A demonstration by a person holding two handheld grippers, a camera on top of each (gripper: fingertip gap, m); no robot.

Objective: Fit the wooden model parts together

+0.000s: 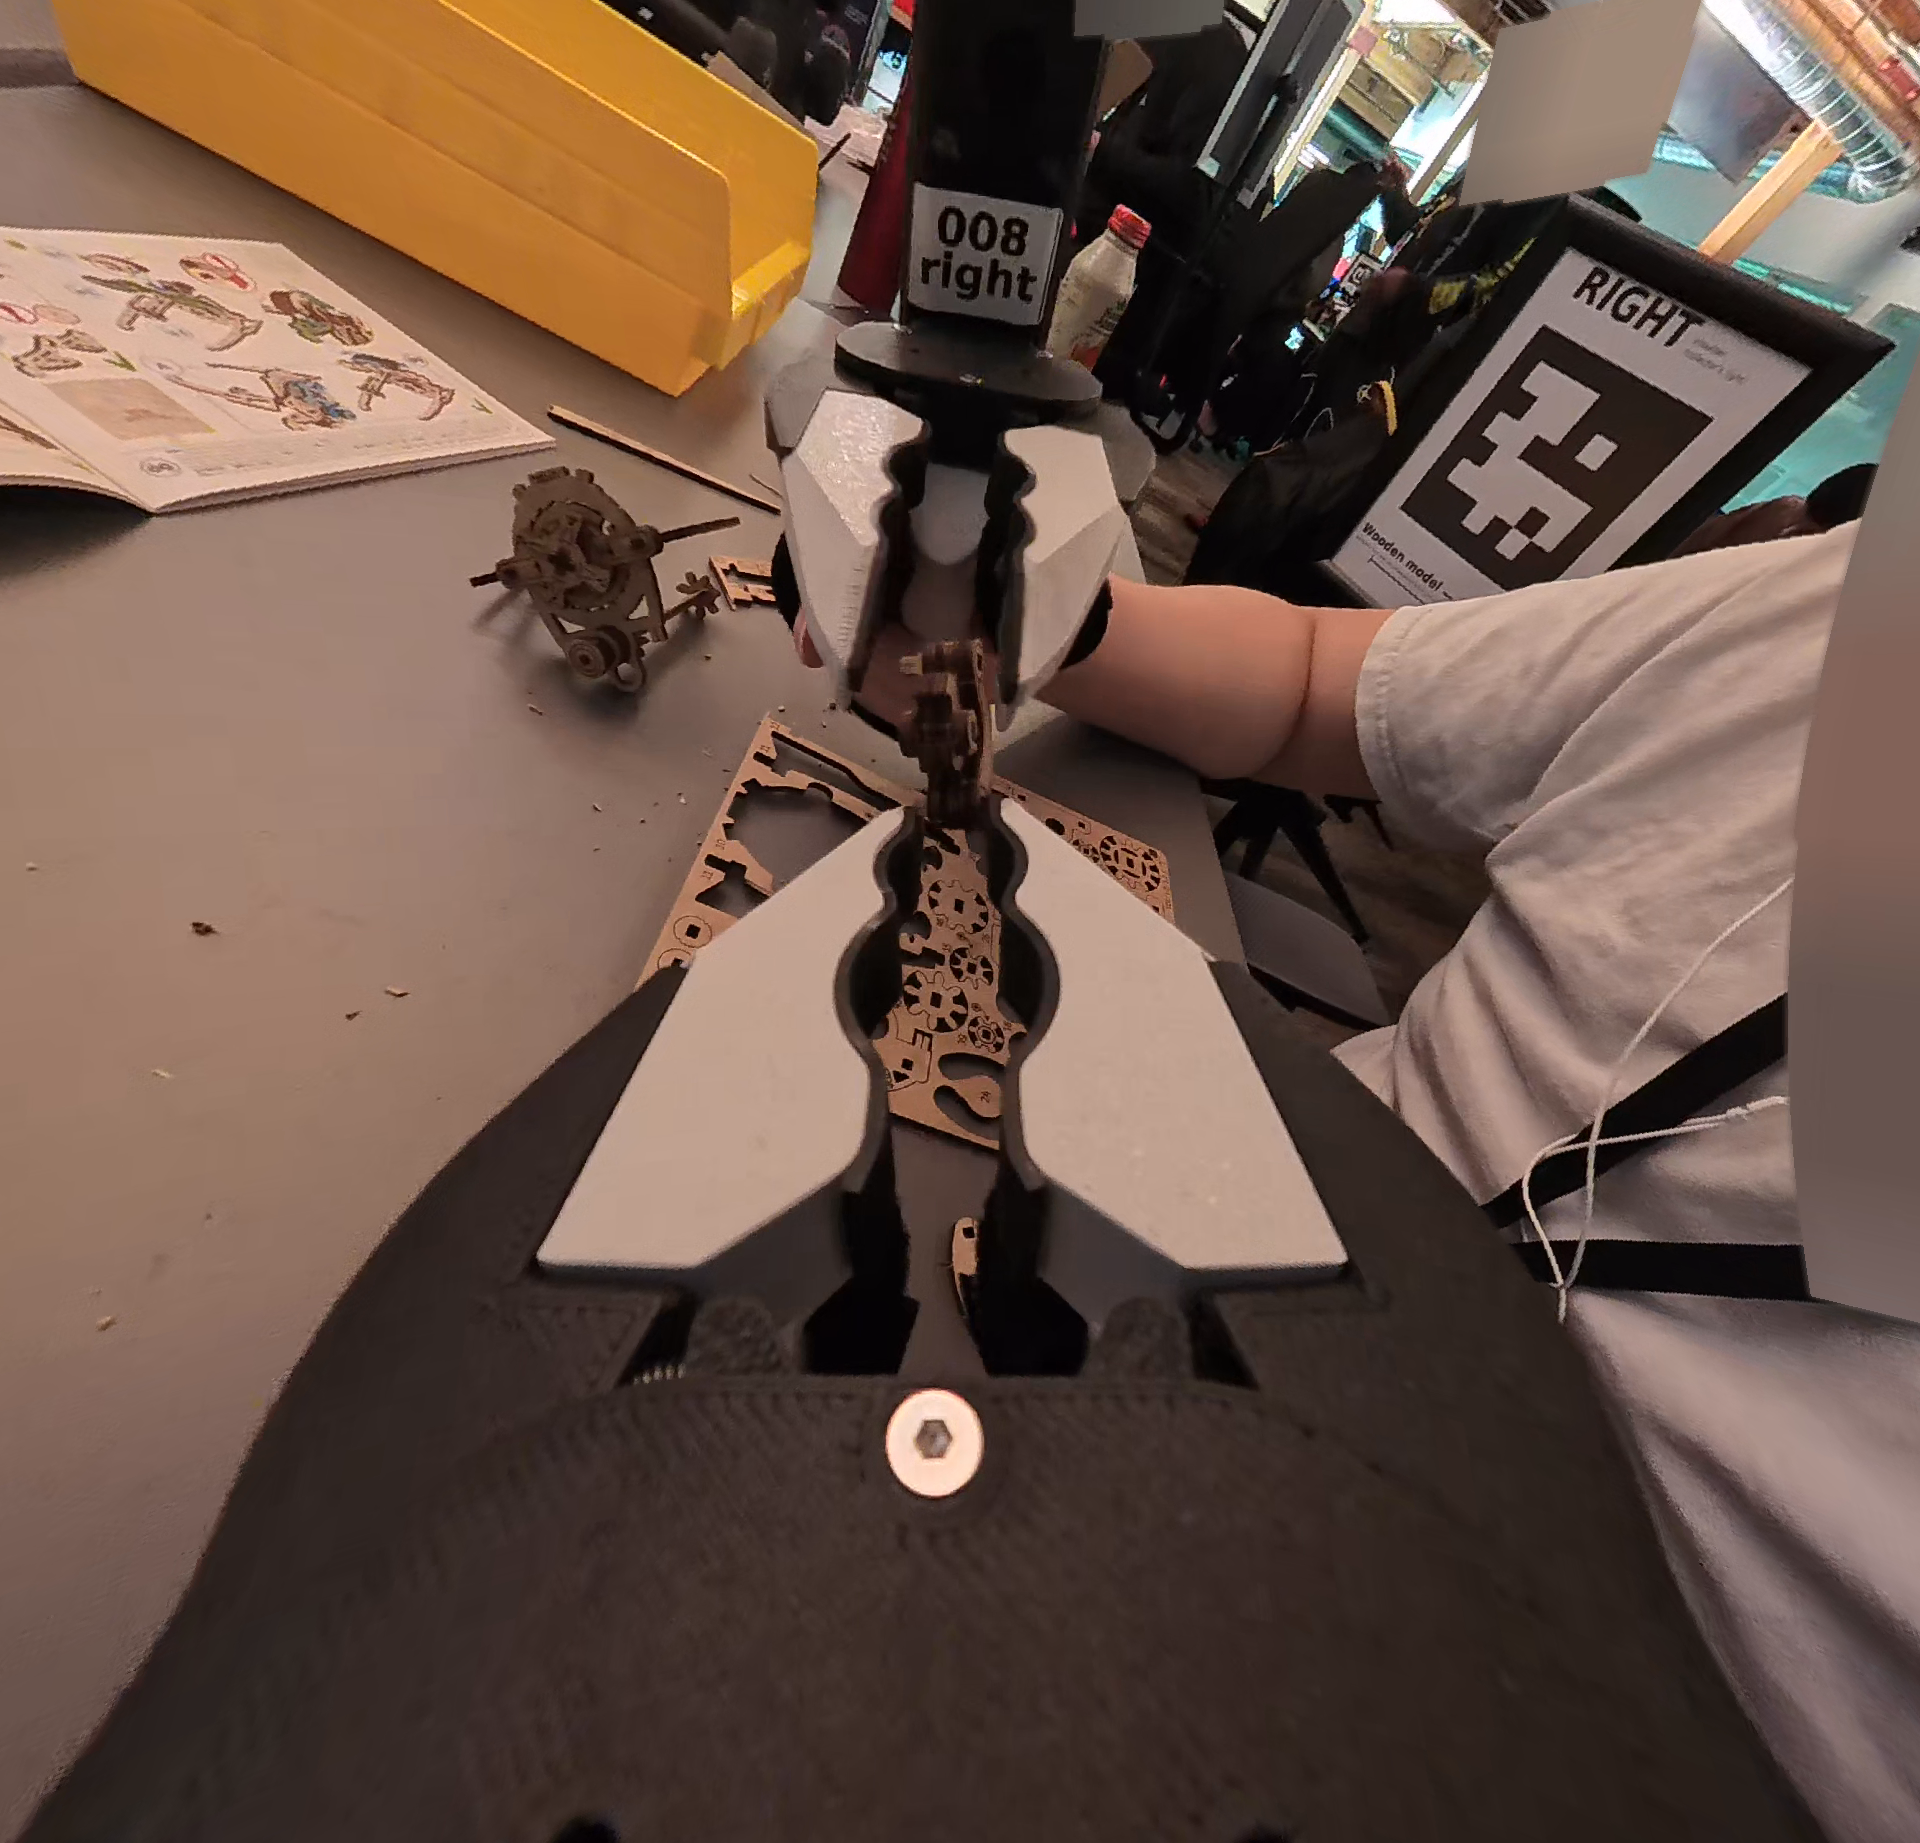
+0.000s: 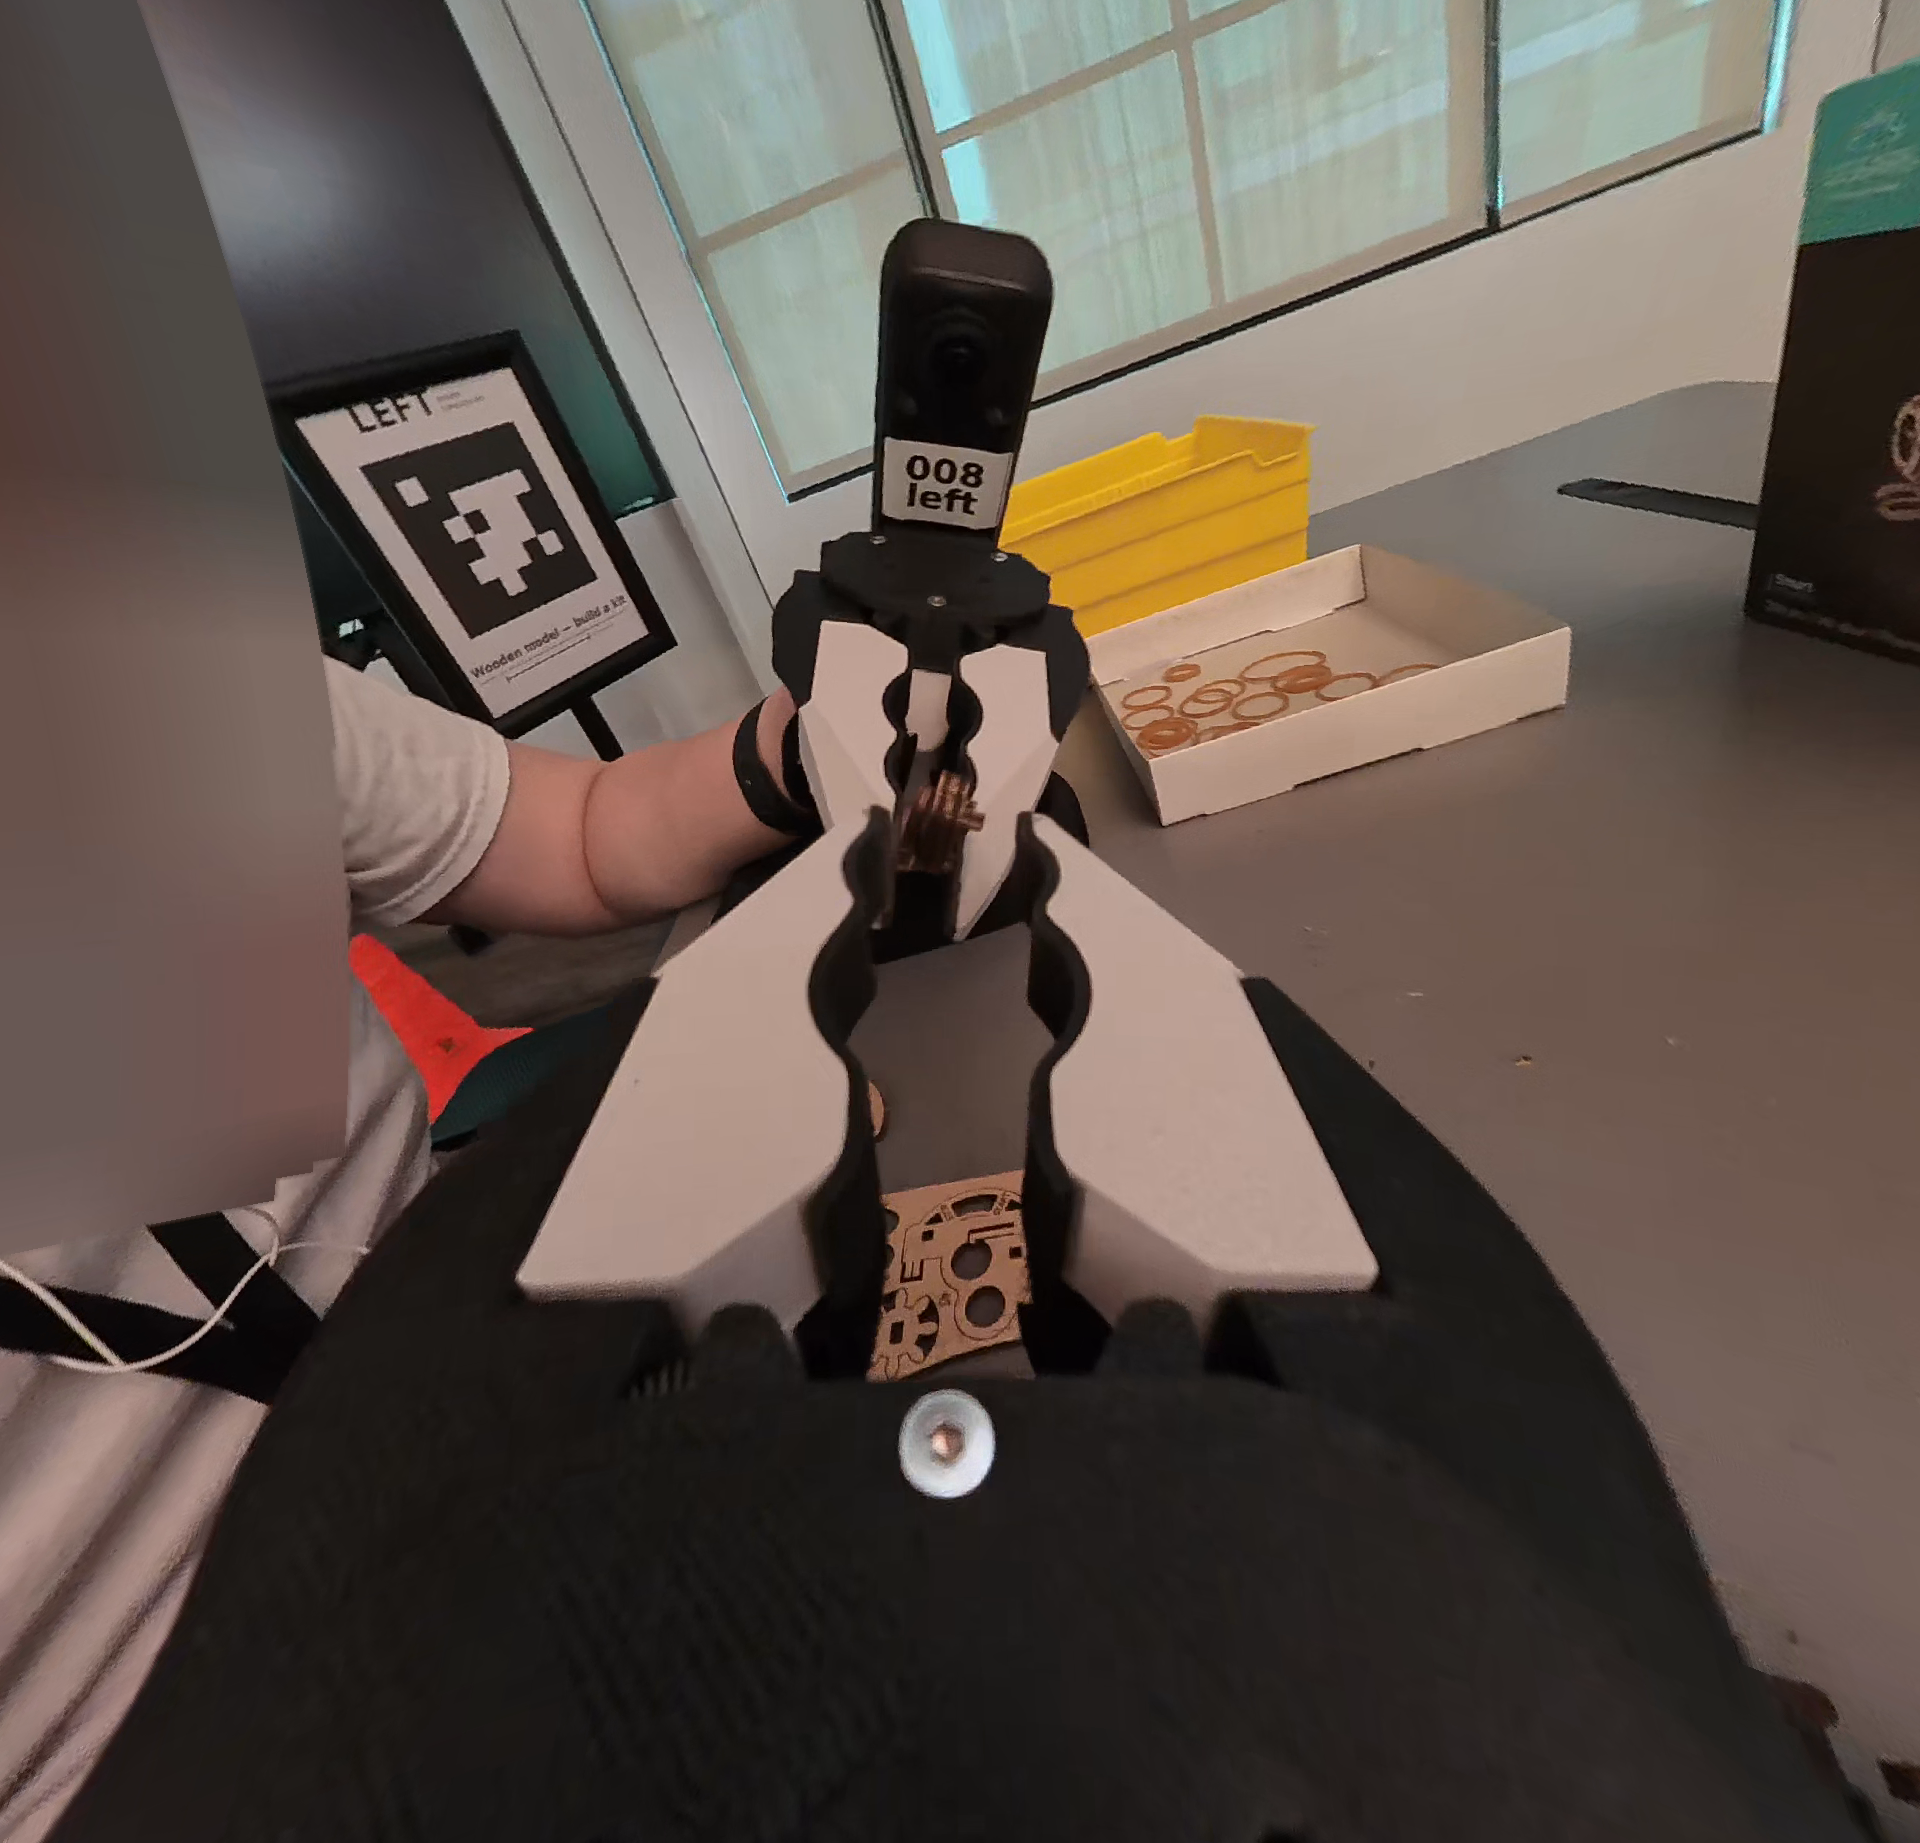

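Note:
A small dark wooden gear sub-assembly (image 1: 948,728) hangs in the air between the two grippers, which face each other tip to tip. My left gripper (image 1: 954,814) is shut on its near end. In the right wrist view the same piece (image 2: 935,814) sits between the left gripper's white fingers (image 2: 862,723). My right gripper (image 2: 951,843) stands with its jaws apart around the other end, with a gap showing on both sides; it also shows in the left wrist view (image 1: 935,687). Below lies the laser-cut wooden parts sheet (image 1: 940,972) (image 2: 961,1263) on the grey table (image 1: 312,962).
A partly built wooden gear model (image 1: 582,567), a thin wooden stick (image 1: 665,458), an instruction booklet (image 1: 208,359) and a yellow bin (image 1: 416,131) lie at left. A white tray of rubber bands (image 2: 1351,671) and a dark box (image 2: 1849,391) stand at right. A person's arm (image 1: 1195,681) reaches in. Only a small space, under 4 cm, lies between the two pairs of fingers. Left tips and right tips are each some 15 cm from the partly built wooden gear model (image 1: 582,567).

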